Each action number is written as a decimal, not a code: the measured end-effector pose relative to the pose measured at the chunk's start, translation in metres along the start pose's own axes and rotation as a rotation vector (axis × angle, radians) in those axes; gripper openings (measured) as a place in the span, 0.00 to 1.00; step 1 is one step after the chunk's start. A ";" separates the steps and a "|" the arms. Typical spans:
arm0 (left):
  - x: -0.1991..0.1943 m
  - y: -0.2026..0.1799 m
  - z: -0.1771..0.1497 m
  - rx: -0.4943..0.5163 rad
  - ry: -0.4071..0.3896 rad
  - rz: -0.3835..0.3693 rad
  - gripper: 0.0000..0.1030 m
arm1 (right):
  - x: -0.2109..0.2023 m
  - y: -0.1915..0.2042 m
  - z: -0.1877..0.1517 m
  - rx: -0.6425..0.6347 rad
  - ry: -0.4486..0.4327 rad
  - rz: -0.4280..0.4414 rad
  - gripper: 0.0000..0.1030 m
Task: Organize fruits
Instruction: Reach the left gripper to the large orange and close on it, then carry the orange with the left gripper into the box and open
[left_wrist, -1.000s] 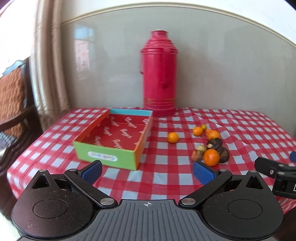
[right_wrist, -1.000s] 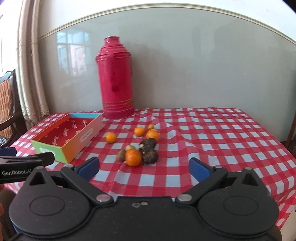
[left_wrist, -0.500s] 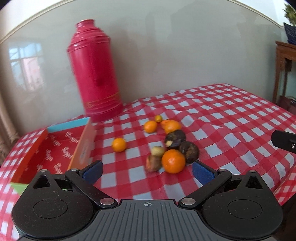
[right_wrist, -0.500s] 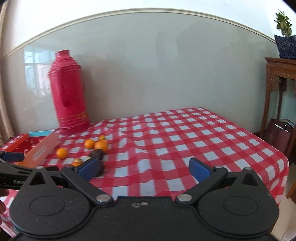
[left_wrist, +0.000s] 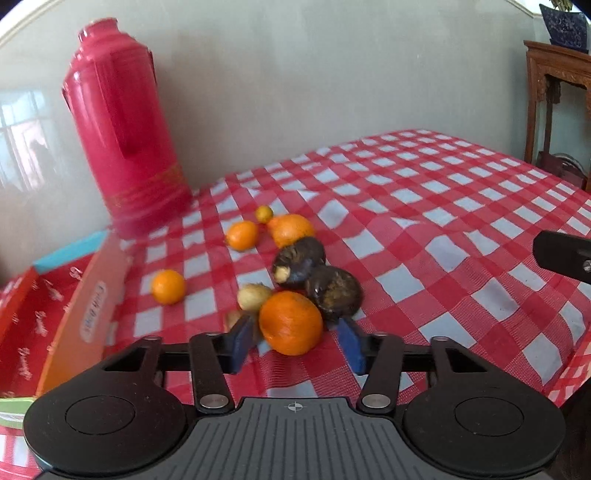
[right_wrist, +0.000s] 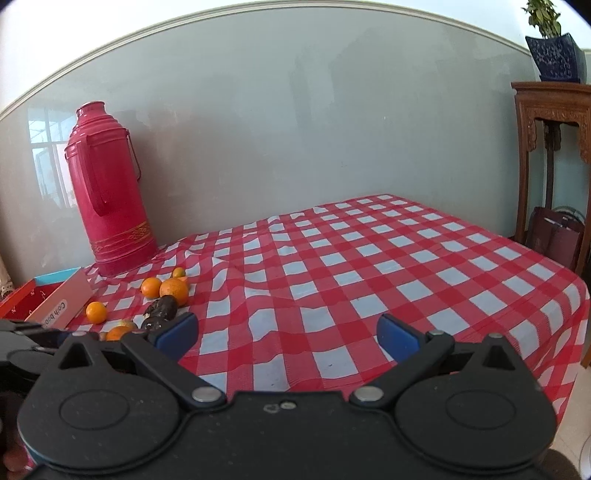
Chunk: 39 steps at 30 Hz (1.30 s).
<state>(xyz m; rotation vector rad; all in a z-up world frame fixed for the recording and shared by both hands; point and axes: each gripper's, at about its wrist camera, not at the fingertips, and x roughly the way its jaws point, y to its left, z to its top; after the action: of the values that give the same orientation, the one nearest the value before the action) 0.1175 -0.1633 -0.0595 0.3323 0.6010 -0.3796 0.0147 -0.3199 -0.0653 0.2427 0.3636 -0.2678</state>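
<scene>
A pile of fruit lies on the red checked tablecloth (left_wrist: 424, 229): a large orange (left_wrist: 290, 322), two dark brown fruits (left_wrist: 334, 291), a small yellowish fruit (left_wrist: 253, 296) and several small oranges (left_wrist: 168, 286). My left gripper (left_wrist: 295, 347) has its blue pads on either side of the large orange, half closed, with a gap still showing. A red and green cardboard box (left_wrist: 44, 295) stands open at the left. My right gripper (right_wrist: 286, 334) is open and empty over the bare cloth, right of the fruit (right_wrist: 162, 308).
A tall red thermos (left_wrist: 125, 129) stands behind the fruit by the wall; it also shows in the right wrist view (right_wrist: 109, 199). A carved wooden stand (right_wrist: 550, 147) with a blue plant pot (right_wrist: 556, 55) stands at the right, past the table edge.
My left gripper has swung right from the box to the fruit, moved in on the large orange and narrowed its jaws. My right gripper has turned right, away from the fruit.
</scene>
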 end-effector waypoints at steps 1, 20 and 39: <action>0.003 -0.001 -0.001 -0.001 0.003 -0.002 0.47 | 0.001 0.000 0.000 0.002 0.002 0.001 0.95; -0.040 0.055 0.005 -0.145 -0.149 0.117 0.35 | 0.010 0.009 -0.009 -0.020 0.023 0.038 0.95; -0.025 0.223 -0.047 -0.533 0.035 0.490 0.35 | 0.008 0.053 -0.018 -0.144 0.037 0.114 0.95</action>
<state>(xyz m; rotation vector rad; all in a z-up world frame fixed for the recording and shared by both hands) 0.1730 0.0579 -0.0385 -0.0324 0.6095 0.2597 0.0317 -0.2666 -0.0746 0.1268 0.4022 -0.1240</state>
